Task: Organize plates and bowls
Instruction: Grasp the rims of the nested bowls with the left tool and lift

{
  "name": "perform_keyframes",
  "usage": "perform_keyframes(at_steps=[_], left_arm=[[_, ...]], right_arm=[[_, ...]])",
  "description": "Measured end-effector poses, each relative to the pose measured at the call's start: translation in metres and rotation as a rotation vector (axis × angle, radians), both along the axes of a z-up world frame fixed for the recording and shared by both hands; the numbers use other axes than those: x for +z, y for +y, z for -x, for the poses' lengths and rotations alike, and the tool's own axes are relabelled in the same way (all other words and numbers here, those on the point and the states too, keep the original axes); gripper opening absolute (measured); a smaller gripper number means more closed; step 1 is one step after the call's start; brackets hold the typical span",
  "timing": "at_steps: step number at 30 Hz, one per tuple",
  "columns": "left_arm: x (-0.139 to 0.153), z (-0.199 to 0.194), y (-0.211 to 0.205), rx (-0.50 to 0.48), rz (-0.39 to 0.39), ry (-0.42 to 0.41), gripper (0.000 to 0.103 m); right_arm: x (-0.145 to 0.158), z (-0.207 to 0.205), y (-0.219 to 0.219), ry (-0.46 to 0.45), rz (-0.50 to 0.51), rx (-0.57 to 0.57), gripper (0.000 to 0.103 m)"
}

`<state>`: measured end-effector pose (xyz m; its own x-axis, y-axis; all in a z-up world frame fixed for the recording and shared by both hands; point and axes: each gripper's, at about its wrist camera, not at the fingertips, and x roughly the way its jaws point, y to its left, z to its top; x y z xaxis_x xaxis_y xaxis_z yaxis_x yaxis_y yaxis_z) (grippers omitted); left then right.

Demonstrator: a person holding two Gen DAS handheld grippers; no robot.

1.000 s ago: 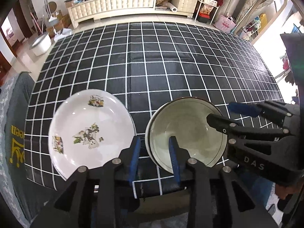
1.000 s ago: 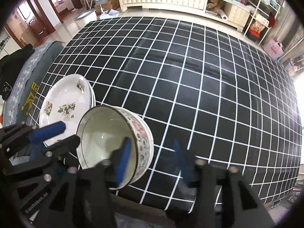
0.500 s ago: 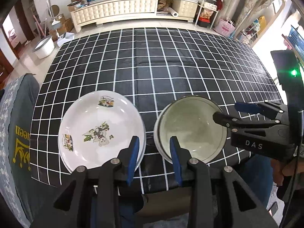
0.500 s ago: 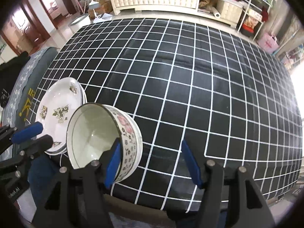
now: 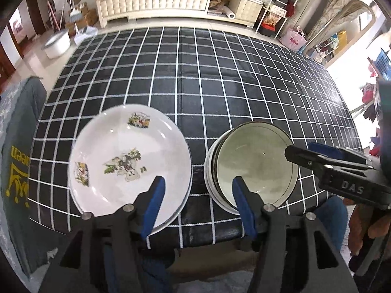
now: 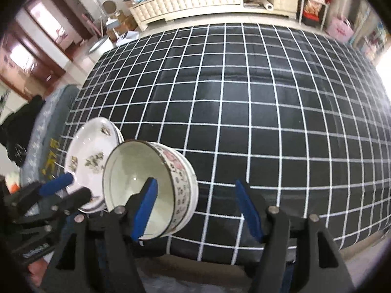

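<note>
Left tool [image 5: 198, 190] opening above the gap between stacked floral plates [image 5: 129, 161] and stacked bowls [image 5: 254, 163], nothing gripped, right tool [image 6: 195, 197] opening, empty, checked tabletop [image 5: 195, 85] near edge.

Most of the bench [image 5: 220, 78] is left bare beyond the crockery, so wide passage is offered across its far and right-hand parts. The near left corner is taken up by the plates [image 5: 129, 161] and, just beside them, the stacked bowls [image 5: 254, 166]; only a narrow strip of cloth is left between the two.
</note>
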<state>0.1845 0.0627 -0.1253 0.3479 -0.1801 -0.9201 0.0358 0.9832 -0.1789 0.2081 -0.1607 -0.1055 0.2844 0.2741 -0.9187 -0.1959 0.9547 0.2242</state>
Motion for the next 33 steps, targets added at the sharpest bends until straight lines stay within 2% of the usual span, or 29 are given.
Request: perform_keyframes(at_steps=[9, 13, 20, 33], left_arm=[[-0.027, -0.015, 0.004, -0.025, 0.148, 0.099, 0.056], [-0.038, -0.023, 0.007, -0.021, 0.211, 0.134, 0.056], [-0.047, -0.031, -0.001, -0.069, 0.254, 0.161, 0.056], [-0.064, -0.047, -0.011, -0.116, 0.249, 0.200, 0.056]], right_arm=[[-0.019, -0.005, -0.003, 0.126, -0.071, -0.075, 0.073], [-0.024, -0.007, -0.001, 0.151, -0.058, -0.107, 0.074], [-0.028, -0.006, -0.007, 0.174, -0.092, -0.133, 0.074], [-0.048, -0.010, -0.017, 0.240, -0.103, -0.177, 0.073]])
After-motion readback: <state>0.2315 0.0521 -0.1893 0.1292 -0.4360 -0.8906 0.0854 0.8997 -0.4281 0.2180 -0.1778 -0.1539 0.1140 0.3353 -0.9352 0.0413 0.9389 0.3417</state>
